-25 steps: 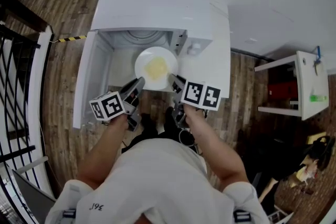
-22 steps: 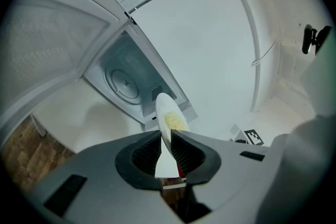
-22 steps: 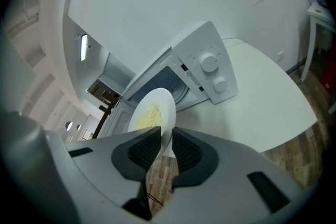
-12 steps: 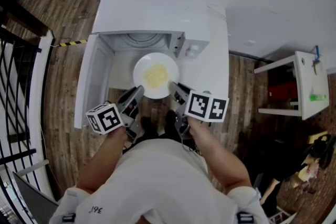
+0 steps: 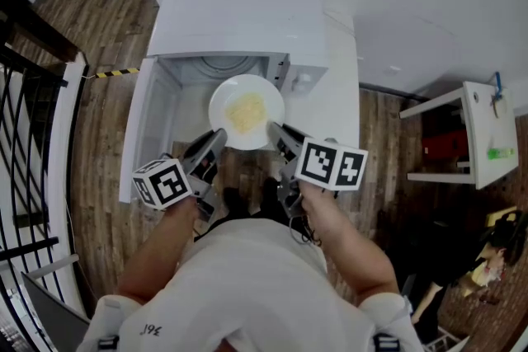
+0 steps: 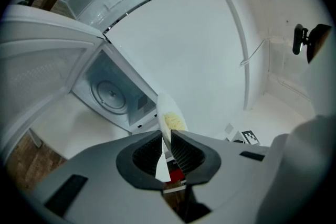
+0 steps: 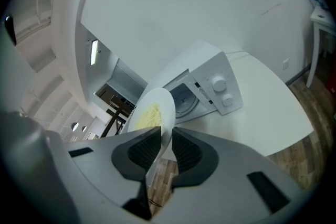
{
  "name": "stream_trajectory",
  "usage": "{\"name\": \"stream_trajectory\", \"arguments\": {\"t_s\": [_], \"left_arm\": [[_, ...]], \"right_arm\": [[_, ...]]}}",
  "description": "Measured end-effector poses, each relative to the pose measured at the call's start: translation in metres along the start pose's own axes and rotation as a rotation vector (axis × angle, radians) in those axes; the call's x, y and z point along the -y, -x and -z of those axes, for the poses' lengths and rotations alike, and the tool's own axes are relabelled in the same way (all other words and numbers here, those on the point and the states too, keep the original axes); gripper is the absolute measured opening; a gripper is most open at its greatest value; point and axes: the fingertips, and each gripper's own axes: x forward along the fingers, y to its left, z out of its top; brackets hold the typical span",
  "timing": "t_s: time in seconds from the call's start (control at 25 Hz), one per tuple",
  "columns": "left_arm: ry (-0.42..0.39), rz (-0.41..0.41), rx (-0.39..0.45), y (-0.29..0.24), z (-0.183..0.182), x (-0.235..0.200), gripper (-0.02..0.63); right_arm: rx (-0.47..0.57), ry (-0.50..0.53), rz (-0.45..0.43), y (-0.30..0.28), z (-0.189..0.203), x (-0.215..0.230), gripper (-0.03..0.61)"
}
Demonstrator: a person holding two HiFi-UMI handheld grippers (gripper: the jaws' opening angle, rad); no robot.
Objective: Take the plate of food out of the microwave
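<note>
A white plate (image 5: 246, 112) with yellow food (image 5: 246, 110) hangs in front of the open white microwave (image 5: 239, 21), outside its cavity. My left gripper (image 5: 216, 136) is shut on the plate's near left rim, and my right gripper (image 5: 275, 129) is shut on its near right rim. In the left gripper view the plate (image 6: 169, 118) is seen edge-on, with its rim between the dark pads (image 6: 148, 153). In the right gripper view the plate (image 7: 152, 112) tilts up from between the pads (image 7: 188, 152), in front of the microwave (image 7: 205, 92).
The microwave's door (image 5: 142, 132) stands swung open to the left. The microwave sits on a white table (image 5: 334, 95) with its glass turntable (image 6: 110, 94) bare inside. A white shelf unit (image 5: 483, 132) stands at the right on the wooden floor (image 5: 95, 4).
Both grippers have risen together with the plate held between them. The plate now looks slightly larger and sits a little higher in the head view.
</note>
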Motion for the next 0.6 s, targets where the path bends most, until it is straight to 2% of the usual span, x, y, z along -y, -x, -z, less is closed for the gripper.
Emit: {"name": "stream_trajectory", "arguments": {"t_s": [0.28,0.6], "left_arm": [[-0.05,0.032,0.022,-0.023,-0.044,0.018,0.046],[-0.068,0.03,0.029,-0.055,-0.08,0.014,0.046]], "right_arm": [[0.044,-0.014,-0.032,-0.008,-0.046,-0.01,0.066],[0.067,0.003,-0.02,-0.028,-0.092,-0.012,0.066]]}}
